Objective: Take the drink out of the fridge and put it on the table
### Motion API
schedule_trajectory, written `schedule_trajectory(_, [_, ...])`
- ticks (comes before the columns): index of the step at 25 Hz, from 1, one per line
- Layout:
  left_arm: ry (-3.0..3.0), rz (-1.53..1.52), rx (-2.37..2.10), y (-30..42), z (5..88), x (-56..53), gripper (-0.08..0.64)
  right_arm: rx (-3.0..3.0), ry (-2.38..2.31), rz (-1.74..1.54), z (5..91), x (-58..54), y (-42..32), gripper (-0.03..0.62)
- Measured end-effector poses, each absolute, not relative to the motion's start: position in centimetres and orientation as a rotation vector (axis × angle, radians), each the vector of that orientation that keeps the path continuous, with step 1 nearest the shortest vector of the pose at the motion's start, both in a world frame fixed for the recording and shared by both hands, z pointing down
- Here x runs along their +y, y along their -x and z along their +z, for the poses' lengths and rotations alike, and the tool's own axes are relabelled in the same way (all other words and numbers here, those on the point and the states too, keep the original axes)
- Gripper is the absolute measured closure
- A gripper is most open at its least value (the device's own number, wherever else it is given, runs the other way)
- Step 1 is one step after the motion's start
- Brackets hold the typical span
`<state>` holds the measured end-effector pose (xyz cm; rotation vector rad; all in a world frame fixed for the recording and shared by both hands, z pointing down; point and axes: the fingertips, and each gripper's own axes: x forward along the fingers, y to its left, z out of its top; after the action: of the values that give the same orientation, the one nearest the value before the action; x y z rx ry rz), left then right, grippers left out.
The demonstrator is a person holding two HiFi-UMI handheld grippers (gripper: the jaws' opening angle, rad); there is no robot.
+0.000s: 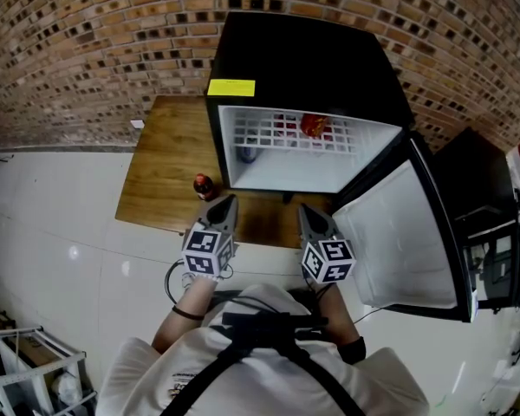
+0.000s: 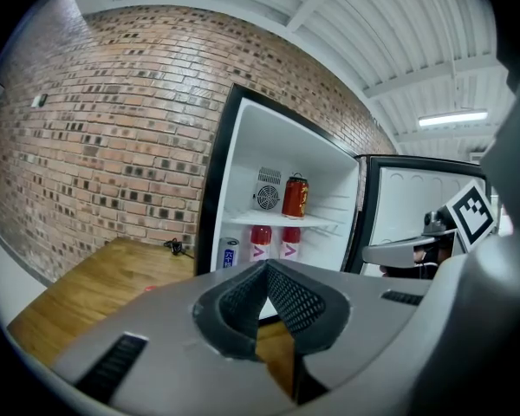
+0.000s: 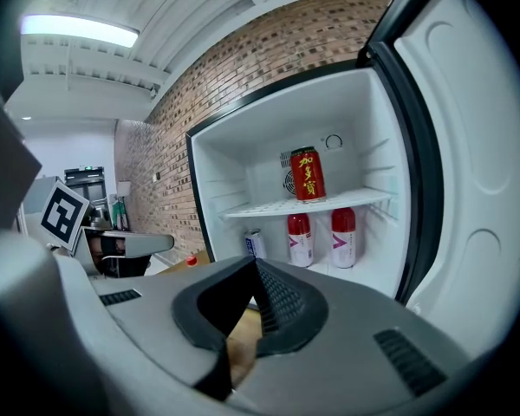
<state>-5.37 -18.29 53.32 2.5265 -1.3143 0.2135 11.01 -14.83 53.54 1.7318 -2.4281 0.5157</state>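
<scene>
Left hand-held gripper (image 2: 264, 267): its jaws were pressed together with nothing between them, and it pointed toward the open fridge (image 1: 312, 68).
Right hand-held gripper (image 3: 254, 265): it was also pressed together and empty, beside the left one in front of the fridge.
Drink: a red can (image 3: 308, 174) stood upright on the wire shelf (image 3: 329, 204), near the back wall, not yet taken.
Other drinks: 2 bottles (image 3: 300, 239) with red caps stood under the shelf, with a small can (image 3: 255, 243) to their left. I could not tell which drink the task meant; the red can seemed most likely.
Door (image 1: 407, 232): it was swung wide to the right and left the way in free.
Bench (image 1: 169, 163): it was wood, with a bare part left of the fridge where 1 small bottle (image 1: 203, 185) stood.
Handling: the can was probably full, so rather heavy for its size. Its thin wall could dent, and smooth cold metal could be slippery.
Where to hold: probably across the middle of the body, pads on opposite sides, can kept upright. The jaws had to spread first.
</scene>
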Motion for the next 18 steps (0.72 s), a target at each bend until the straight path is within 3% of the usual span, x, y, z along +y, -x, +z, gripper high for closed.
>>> schedule_trajectory(18, [-2.523, 0.219, -1.301, 5.06, 53.6, -18.38, 0.56, -2.419, -1.739, 0.51, 53.56, -15.02, -11.22, 0.58])
